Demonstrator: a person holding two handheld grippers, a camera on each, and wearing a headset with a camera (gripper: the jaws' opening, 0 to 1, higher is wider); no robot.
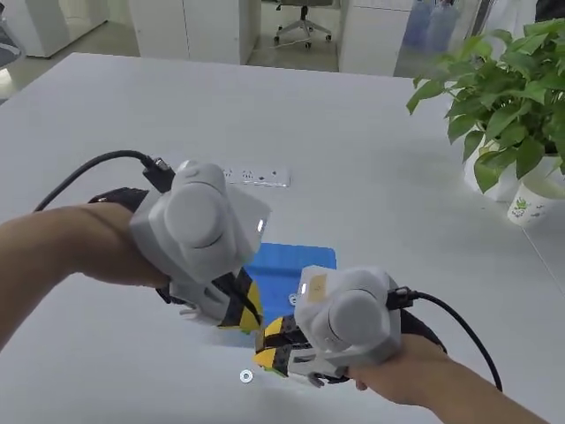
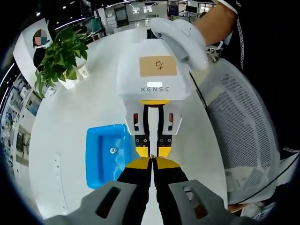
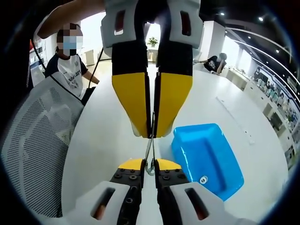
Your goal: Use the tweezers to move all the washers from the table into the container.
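Progress, by estimate half done: one washer (image 2: 113, 150) in blue container (image 2: 97, 165), one loose washer (image 1: 245, 376) left on counter (image 1: 353, 132); left claw (image 2: 151, 163) and right claw (image 3: 149, 165) both clamped on tweezers (image 3: 150, 152).

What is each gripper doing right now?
Left gripper: shut on the tweezers.
Right gripper: shut on the same tweezers, from the opposite end.

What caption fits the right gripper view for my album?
Left tool and right tool both grip the tweezers beside a blue container holding one washer.
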